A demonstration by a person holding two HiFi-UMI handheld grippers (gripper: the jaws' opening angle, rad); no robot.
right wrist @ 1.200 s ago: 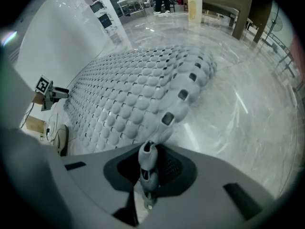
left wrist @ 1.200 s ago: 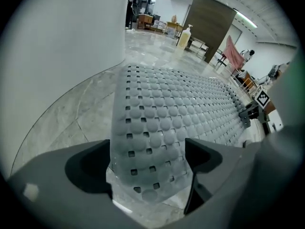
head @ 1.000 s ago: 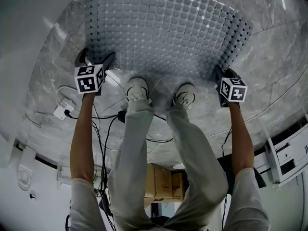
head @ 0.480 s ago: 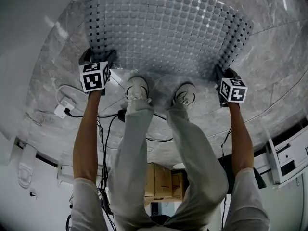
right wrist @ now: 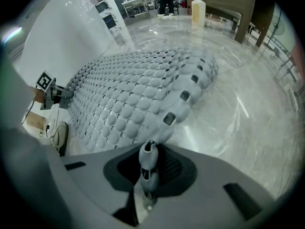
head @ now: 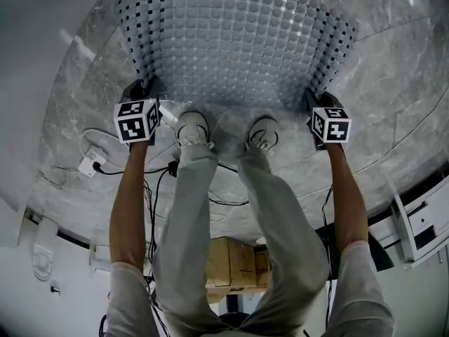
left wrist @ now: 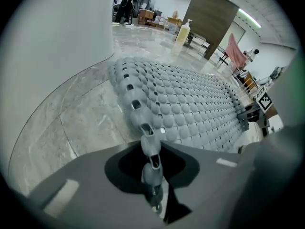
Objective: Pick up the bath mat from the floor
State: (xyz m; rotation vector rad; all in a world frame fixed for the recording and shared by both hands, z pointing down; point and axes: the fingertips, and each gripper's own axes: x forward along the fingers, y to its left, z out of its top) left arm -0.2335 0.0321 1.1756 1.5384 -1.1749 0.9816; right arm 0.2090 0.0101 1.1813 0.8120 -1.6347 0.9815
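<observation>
The left gripper (left wrist: 151, 168) points steeply down at the floor (head: 396, 69), and its jaws have just been closing; they now sit pinched together on the thin edge of the bath mat (head: 238, 41), which runs straight into the gap between them. The right gripper (right wrist: 147, 171) also points steeply down, its jaws clamped tight on the mat's opposite side edge. The mat is pale grey rubber, covered in rows of round bumps with small square holes along its borders. Each gripper holds one of its near corners, left and right, where the edge curls up off the floor into the jaws. The rest of the mat spreads away from the person across grey marbled tiles. Between the two grippers, just at the mat's near edge, stand the person's two light shoes (head: 193, 128), with pale trouser legs above them. To the left of the left arm, cables (head: 95, 161) and a white plug lie on the tiles. Beyond the mat's far edge a pump bottle (right wrist: 198, 9) stands on the floor.
</observation>
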